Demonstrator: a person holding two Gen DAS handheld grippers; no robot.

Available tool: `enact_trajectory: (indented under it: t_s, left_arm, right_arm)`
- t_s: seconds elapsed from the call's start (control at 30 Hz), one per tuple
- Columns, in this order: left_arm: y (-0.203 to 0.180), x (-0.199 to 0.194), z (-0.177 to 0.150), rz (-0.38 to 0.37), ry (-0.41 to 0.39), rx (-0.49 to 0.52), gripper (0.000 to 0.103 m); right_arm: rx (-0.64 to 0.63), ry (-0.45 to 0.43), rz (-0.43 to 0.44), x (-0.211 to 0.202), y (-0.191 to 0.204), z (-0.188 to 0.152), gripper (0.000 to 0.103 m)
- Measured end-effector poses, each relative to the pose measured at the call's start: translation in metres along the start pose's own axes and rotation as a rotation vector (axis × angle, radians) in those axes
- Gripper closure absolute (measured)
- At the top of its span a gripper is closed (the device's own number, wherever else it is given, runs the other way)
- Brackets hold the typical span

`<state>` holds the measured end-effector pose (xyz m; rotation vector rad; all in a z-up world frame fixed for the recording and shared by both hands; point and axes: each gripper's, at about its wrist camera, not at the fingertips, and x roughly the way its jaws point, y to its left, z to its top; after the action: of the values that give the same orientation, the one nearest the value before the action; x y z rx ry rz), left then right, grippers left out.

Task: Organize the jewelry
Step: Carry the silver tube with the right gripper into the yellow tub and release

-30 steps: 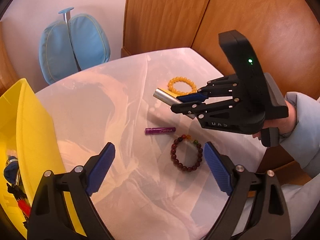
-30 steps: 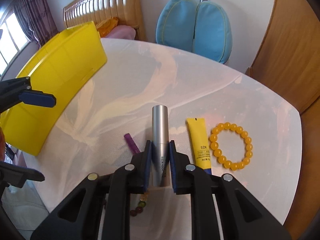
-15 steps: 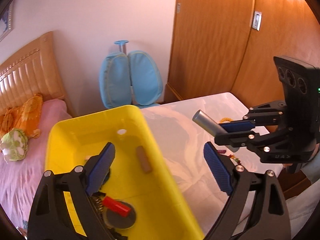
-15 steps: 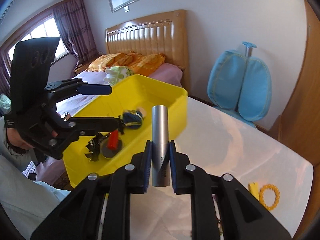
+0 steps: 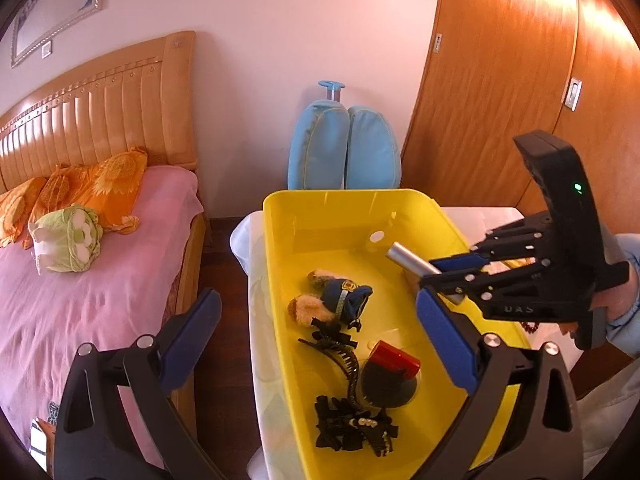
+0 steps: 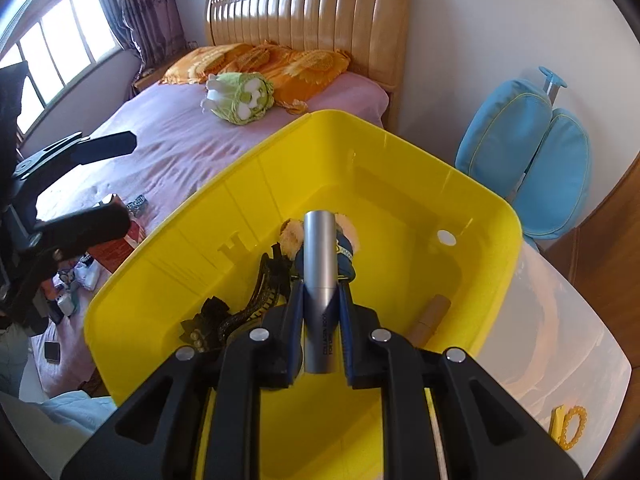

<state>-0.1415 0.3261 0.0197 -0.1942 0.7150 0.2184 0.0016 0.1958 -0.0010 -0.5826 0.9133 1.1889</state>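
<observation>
A yellow bin (image 5: 348, 204) stands at the white table's left end. Its rim also shows in the right wrist view (image 6: 400, 136). My right gripper (image 6: 320, 292) is shut on a silver tube (image 6: 319, 256) and holds it over the bin's inside. From the left wrist, that gripper (image 5: 432, 276) and the tube (image 5: 412, 262) hang above the bin's right wall. My left gripper (image 5: 316, 308) is above the bin's near-left side, its jaws opening with nothing held. A yellow bead bracelet (image 6: 574, 426) and a dark red bracelet (image 5: 532, 326) lie on the table.
In the bin lie a plush toy (image 5: 336, 296), a black hair clip (image 5: 340, 356), a red piece on a dark disc (image 5: 394, 360), black bows (image 5: 352, 428) and a brown tube (image 6: 430, 316). A pink bed (image 5: 100, 280) lies left, a blue bag (image 5: 344, 148) behind, wooden doors (image 5: 500, 100) right.
Both views have swung from the table with the bracelets to the yellow bin. My right gripper has carried the silver tube over the bin. The left jaws stand a little wider.
</observation>
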Motion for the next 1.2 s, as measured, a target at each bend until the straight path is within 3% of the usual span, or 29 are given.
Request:
enact_trajectory:
  t_s: [0.2, 0.3, 0.47, 0.73, 0.83, 0.97, 1.03, 1.2]
  left_arm:
    - [0.037, 0.008, 0.001, 0.016, 0.034, 0.029, 0.008]
    - [0.047, 0.01, -0.001, -0.024, 0.029, 0.025, 0.008]
    - [0.051, 0.011, -0.007, -0.084, 0.031, 0.03, 0.008]
    - [0.057, 0.017, -0.009, -0.119, 0.049, 0.013, 0.008]
    - [0.058, 0.018, -0.006, -0.124, 0.05, 0.019, 0.008]
    - [0.055, 0.016, -0.003, -0.139, 0.041, 0.029, 0.008]
    - [0.053, 0.015, -0.002, -0.15, 0.034, 0.033, 0.008]
    - [0.042, 0.015, 0.002, -0.171, 0.026, 0.054, 0.008]
  right_arm:
    - [0.032, 0.127, -0.123, 0.056, 0.005, 0.03, 0.085]
    - [0.092, 0.235, -0.212, 0.092, -0.014, 0.035, 0.085]
    - [0.169, 0.381, -0.28, 0.13, -0.034, 0.028, 0.085]
    - [0.226, 0.39, -0.278, 0.133, -0.044, 0.027, 0.084]
    - [0.239, 0.366, -0.267, 0.127, -0.048, 0.027, 0.074]
    - [0.241, 0.323, -0.251, 0.114, -0.051, 0.025, 0.071]
    - [0.237, 0.296, -0.246, 0.105, -0.05, 0.023, 0.065]
    - [0.256, 0.179, -0.183, 0.072, -0.049, 0.019, 0.01]
